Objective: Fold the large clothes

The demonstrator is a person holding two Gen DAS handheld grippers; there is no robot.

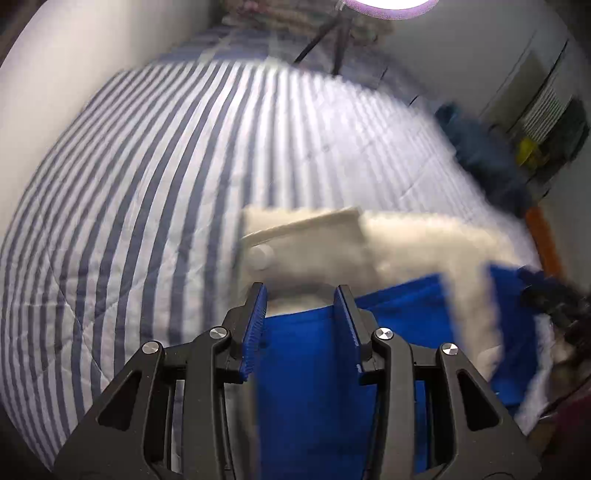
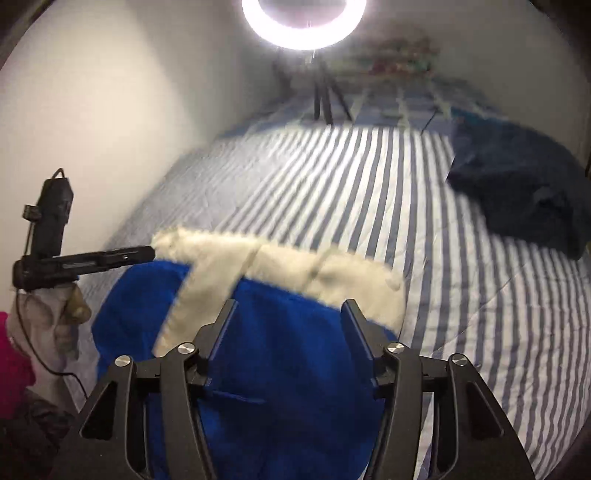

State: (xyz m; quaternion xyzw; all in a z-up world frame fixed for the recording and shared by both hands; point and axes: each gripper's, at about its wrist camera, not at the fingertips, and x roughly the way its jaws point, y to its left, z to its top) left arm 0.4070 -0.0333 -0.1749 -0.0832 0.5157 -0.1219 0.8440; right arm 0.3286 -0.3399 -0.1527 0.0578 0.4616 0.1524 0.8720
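A bright blue garment (image 1: 310,369) with a cream fleece lining and collar (image 1: 332,247) lies on the striped bed. My left gripper (image 1: 301,295) is open, its blue-padded fingers over the garment's blue part near the cream edge. In the right wrist view the same blue garment (image 2: 288,369) with its cream band (image 2: 280,262) lies below my right gripper (image 2: 290,310), which is open and empty above it. The other hand-held gripper (image 2: 110,256) shows at the left, near the cream edge. Both views are motion-blurred.
The blue-and-white striped bedcover (image 2: 332,184) fills both views. A dark blue garment (image 2: 517,192) lies at the bed's right side and also shows in the left wrist view (image 1: 484,155). A ring light (image 2: 303,22) on a tripod stands at the bed's far end. A white wall (image 2: 110,110) is on the left.
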